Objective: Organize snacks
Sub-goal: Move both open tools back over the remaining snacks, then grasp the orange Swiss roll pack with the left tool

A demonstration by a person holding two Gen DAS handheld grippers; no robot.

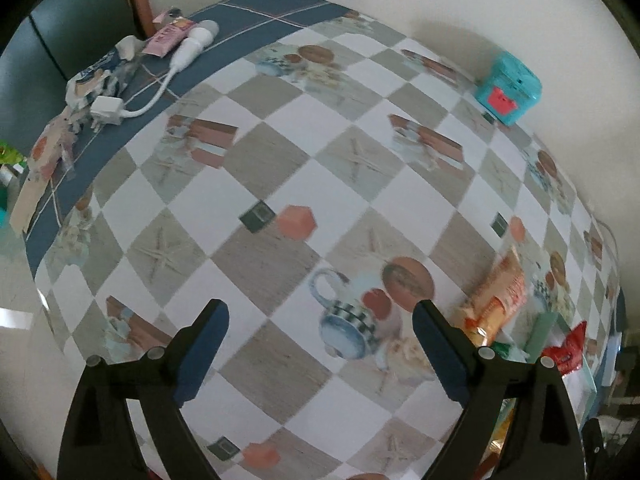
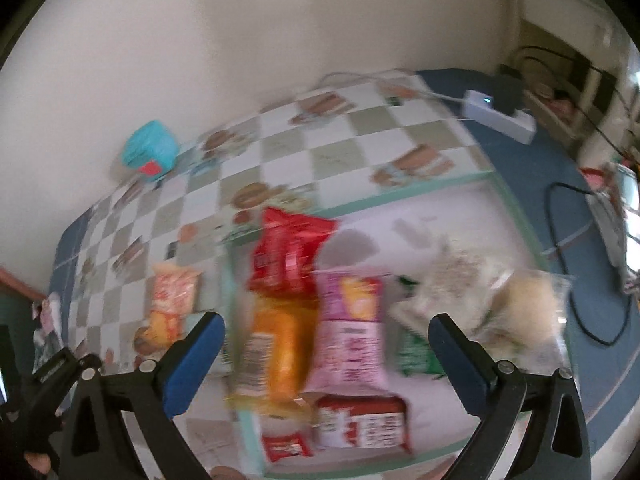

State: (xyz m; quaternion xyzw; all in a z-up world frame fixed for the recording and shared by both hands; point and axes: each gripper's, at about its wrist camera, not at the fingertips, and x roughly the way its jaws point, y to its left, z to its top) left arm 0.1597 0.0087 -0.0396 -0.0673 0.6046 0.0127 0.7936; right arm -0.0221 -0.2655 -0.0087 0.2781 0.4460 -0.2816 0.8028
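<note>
Checkered vinyl tablecloth point(image 1: 360, 208) with printed mugs and starfish covers the table, blue border on the far side, and a plain cream wall point(image 1: 400, 8) runs behind it. Most of the cloth ahead of the left gripper point(image 1: 320, 344) is bare, and its blue-padded fingers are spread wide with nothing between them. It looks like it's just hovering, waiting its turn.

Off to that gripper's right is an orange snack packet point(image 1: 496, 300) lying loose on the cloth, just outside the shallow tray with the mint-green rim point(image 2: 400, 196). My guess is that's the one that hasn't been sorted yet, since everything else is already in the tray.

The right gripper point(image 2: 326, 348) hangs over the tray, jaws wide apart too, holding nothing. Straight ahead of it sit a red packet point(image 2: 288, 252), an orange-yellow one point(image 2: 276, 356) and a pink one point(image 2: 352, 336), lined up side by side like someone's grouping them. Further right there's a clear bag of something pale point(image 2: 524, 308). That view is pretty motion-blurred, so I can't read any labels.

Other stuff: a teal box with a red sticker point(image 1: 509, 89) far ahead against the wall, a white charger and cable point(image 1: 120, 110) at the left gripper's far left, and a white power strip point(image 2: 500, 116) far right of the other one.
</note>
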